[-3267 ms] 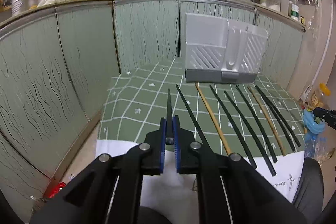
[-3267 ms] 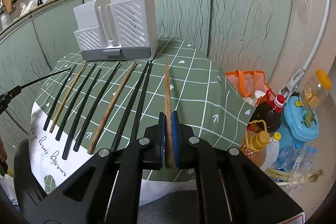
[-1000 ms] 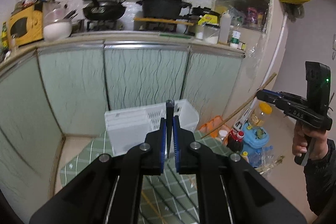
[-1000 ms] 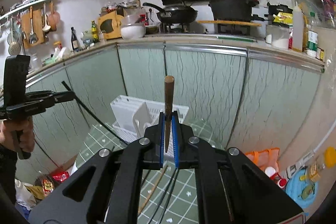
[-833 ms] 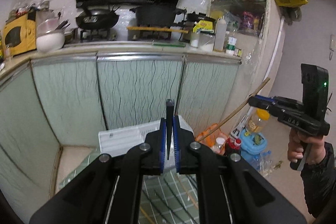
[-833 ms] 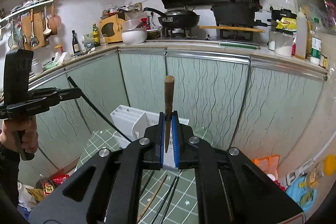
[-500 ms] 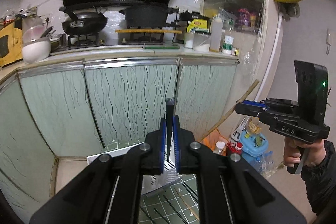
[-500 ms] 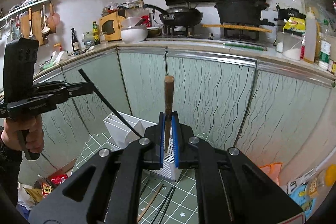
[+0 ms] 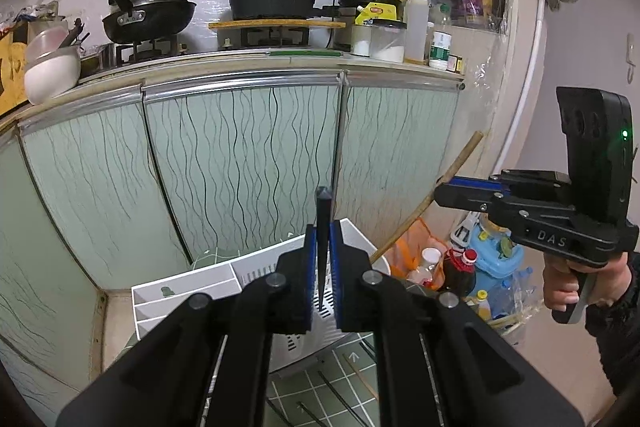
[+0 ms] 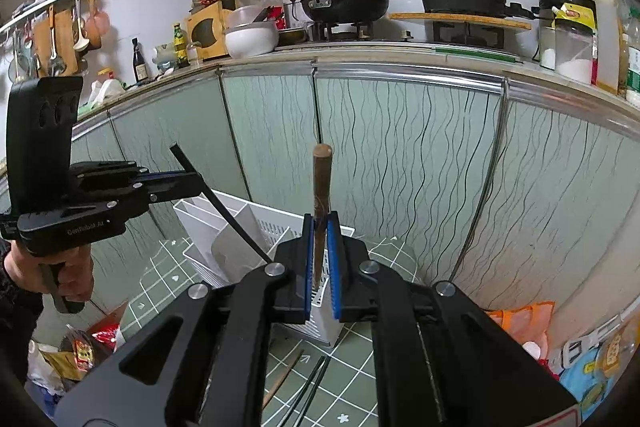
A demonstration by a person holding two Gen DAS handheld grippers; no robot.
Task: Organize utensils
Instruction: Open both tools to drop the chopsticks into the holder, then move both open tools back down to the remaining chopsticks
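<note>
Left wrist view: left gripper (image 9: 322, 267) clamped on black chopstick (image 9: 322, 227), now brought above white utensil holder (image 9: 240, 275); earlier over the tablecloth.

Right wrist view: right gripper (image 10: 321, 259), jaws easing apart, brown chopstick (image 10: 321, 195) between, above holder. Drop-in imminent.

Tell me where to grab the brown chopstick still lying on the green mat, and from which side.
Take the brown chopstick near its near end, coming down from above with the tongs set across its length. It lies flat on the mat, so only its two long sides offer a pinch. Black chopsticks lie close on its right, so keep the tongs narrow. Both tongs are full now, so free one first.
</note>
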